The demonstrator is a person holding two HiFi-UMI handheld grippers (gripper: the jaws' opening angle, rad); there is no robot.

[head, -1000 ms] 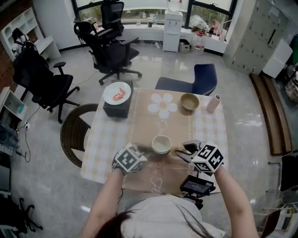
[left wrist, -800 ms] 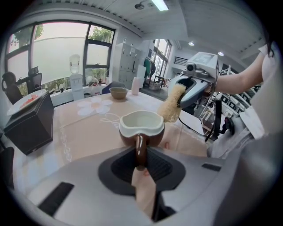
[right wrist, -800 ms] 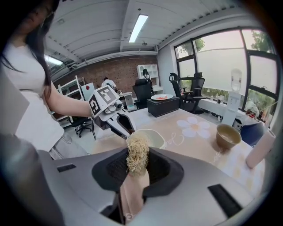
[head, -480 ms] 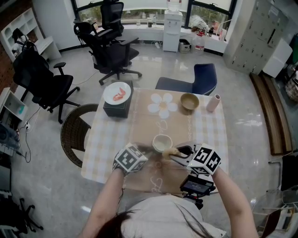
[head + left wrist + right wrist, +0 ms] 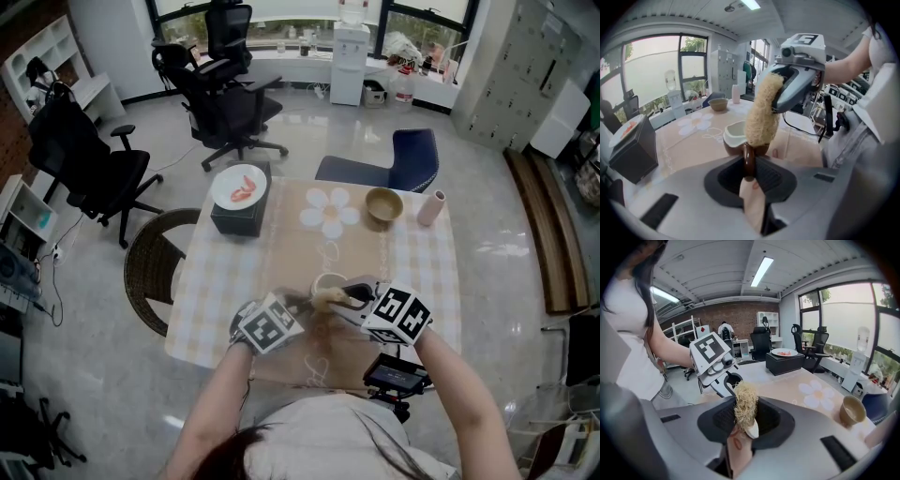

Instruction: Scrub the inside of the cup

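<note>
A cup (image 5: 328, 282), white inside and brown outside, stands on the tan table runner (image 5: 342, 244). My left gripper (image 5: 298, 303) is shut on its brown handle (image 5: 749, 161), which sticks toward me in the left gripper view. My right gripper (image 5: 354, 296) is shut on a straw-coloured loofah scrubber (image 5: 327, 297). The loofah (image 5: 762, 111) hangs upright with its lower end at the near rim of the cup (image 5: 736, 133); I cannot tell whether it reaches inside. In the right gripper view the loofah (image 5: 746, 405) fills the jaws of my right gripper (image 5: 745, 422) and hides the cup.
A tan bowl (image 5: 382, 203) and a pink tumbler (image 5: 429, 208) stand at the table's far right. A black box carrying a white plate (image 5: 237, 187) sits at the far left. A black device (image 5: 397, 373) lies at the near edge. A wicker chair (image 5: 150, 272) stands to the left.
My right gripper has moved left and slightly away from me, bringing the loofah from beside the cup to its near rim. The left gripper has kept its hold on the handle.
</note>
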